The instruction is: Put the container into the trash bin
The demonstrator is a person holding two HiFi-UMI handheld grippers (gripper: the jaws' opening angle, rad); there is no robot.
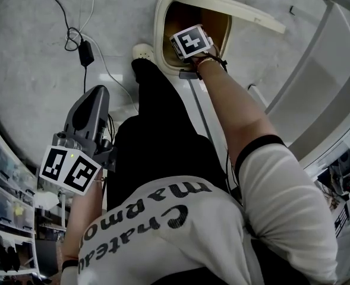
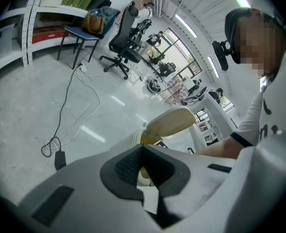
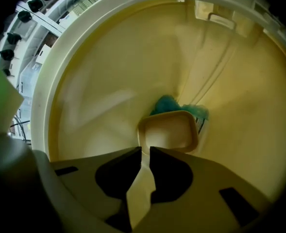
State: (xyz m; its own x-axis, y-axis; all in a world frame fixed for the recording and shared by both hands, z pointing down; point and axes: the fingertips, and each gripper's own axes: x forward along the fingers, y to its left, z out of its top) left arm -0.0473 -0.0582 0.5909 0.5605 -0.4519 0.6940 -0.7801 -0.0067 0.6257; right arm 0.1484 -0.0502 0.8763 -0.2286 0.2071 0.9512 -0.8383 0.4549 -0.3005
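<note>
My right gripper (image 1: 192, 44) reaches down into the open cream trash bin (image 1: 160, 34), and only its marker cube shows in the head view. In the right gripper view the right gripper (image 3: 145, 152) is shut on the near rim of a beige tray-shaped container (image 3: 169, 130). The container is deep inside the bin (image 3: 99, 81), over something blue-green (image 3: 169, 103). Whether the container rests on the bottom I cannot tell. My left gripper (image 1: 96, 94) hangs at my left side, jaws together with nothing held. It (image 2: 143, 149) points toward the bin (image 2: 168, 123).
The bin's lid (image 1: 234, 8) stands raised behind the opening. A black cable with a power brick (image 1: 85, 53) lies on the grey floor to the left. White shelving (image 1: 317, 70) runs along the right. My legs and a shoe (image 1: 144, 52) stand right beside the bin.
</note>
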